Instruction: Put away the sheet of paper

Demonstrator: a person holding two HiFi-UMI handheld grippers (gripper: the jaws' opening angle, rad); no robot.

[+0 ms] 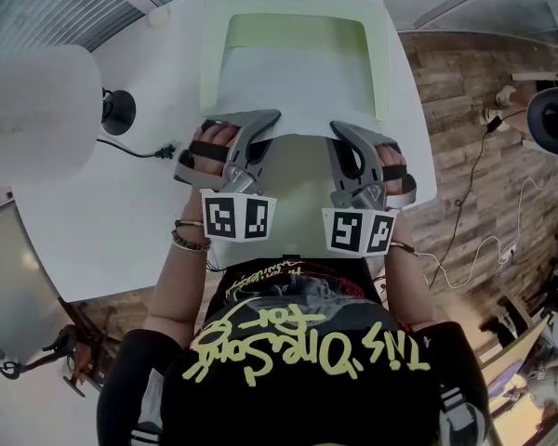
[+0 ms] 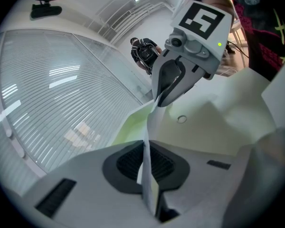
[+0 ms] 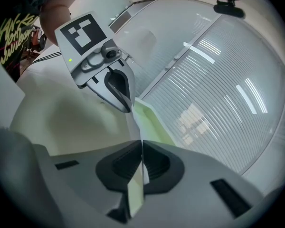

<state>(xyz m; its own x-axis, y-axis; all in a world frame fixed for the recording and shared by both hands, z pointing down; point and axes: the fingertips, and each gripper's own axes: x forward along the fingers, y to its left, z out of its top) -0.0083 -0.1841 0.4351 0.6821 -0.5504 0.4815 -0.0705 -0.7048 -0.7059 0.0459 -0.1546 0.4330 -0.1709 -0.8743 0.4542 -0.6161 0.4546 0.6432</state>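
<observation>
In the head view, both grippers sit in the middle of the frame, side by side, each clamped on the near edge of the sheet of paper (image 1: 293, 86). The left gripper (image 1: 272, 119) grips the edge left of centre and the right gripper (image 1: 338, 128) grips it right of centre. From there the sheet reaches toward the top of the frame over a pale green tray (image 1: 298, 24), covering most of it, so only the tray's far strip and rim show. Whether the far end of the sheet rests on the tray cannot be told.

The left gripper view shows its jaws (image 2: 145, 167) pressed together low in the centre of the frame. The sheet (image 2: 151, 127) is pinched edge-on between them and runs up to the right gripper (image 2: 159, 101) above. The right gripper view mirrors this: its jaws (image 3: 141, 164) are closed on the sheet (image 3: 134, 125), which rises to the left gripper (image 3: 127, 107), with the tray (image 3: 149, 120) just to the right.

The tray lies on a white table (image 1: 121, 221). At the left of the head view, a black round base (image 1: 118, 111) with a cable stands on the table, well apart from the tray
</observation>
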